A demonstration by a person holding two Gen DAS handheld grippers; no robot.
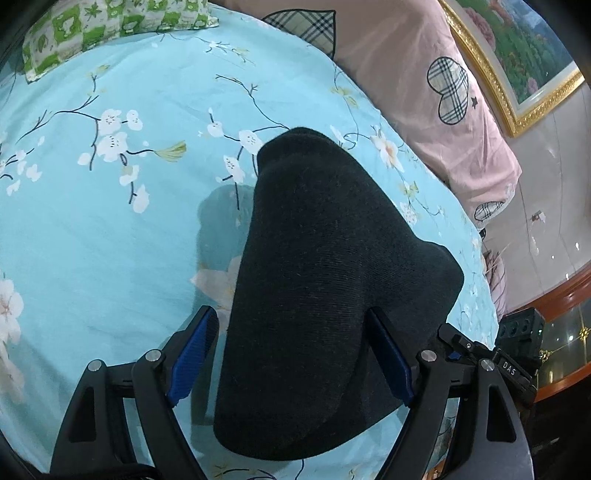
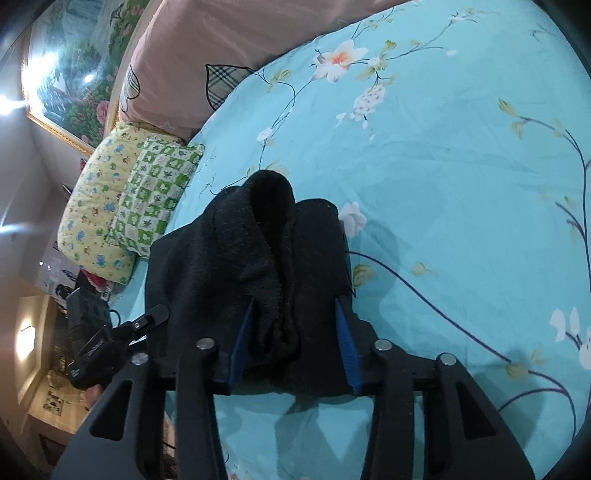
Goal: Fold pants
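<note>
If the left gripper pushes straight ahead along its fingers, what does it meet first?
The black pants: the fabric already sits between the open fingers of the left gripper and fills the path ahead. Beyond them lies the blue floral bedsheet; depth is unclear.

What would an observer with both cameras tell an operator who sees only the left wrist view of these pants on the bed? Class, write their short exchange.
Operator: From the left wrist view the black pants look like one smooth bundle. Is any lining showing?
Observer: Yes. In the right wrist view a fuzzy inner fold stands up along the middle of the pants. It runs down between the open fingers of the right gripper.
Operator: I see a green checked pillow at the head of the bed. Is anything beyond it?
Observer: A yellow patterned pillow lies right against it, on the side nearer the bed's edge.
</note>
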